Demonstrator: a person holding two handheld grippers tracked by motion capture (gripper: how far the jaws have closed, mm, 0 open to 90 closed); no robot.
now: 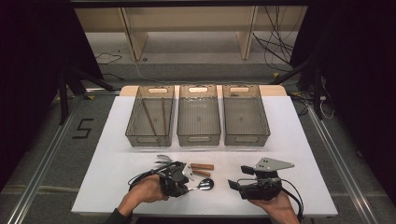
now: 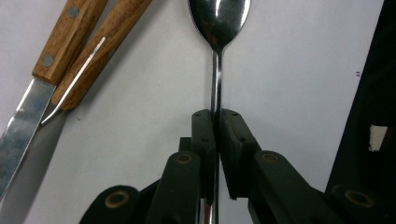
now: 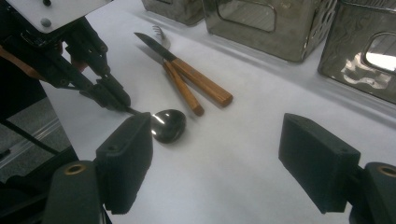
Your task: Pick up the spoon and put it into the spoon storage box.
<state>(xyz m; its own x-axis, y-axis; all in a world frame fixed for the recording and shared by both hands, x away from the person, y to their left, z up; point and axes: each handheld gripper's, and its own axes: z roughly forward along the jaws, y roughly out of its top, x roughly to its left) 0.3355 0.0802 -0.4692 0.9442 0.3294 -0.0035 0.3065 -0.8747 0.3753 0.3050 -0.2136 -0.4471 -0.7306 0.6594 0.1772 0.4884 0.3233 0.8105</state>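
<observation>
Spoon (image 2: 218,28): stem pinched between left gripper (image 2: 217,116) fingers for lifting off worktop (image 1: 299,140); right gripper (image 3: 219,158) fingers spread, idle.

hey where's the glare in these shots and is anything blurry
Left gripper view: bright glare on the spoon bowl and the knife blade; the tongs up close look soft. Right gripper view: reflections on the metal bins, near pads blurred. High view: evenly lit table, dark surroundings.
</observation>
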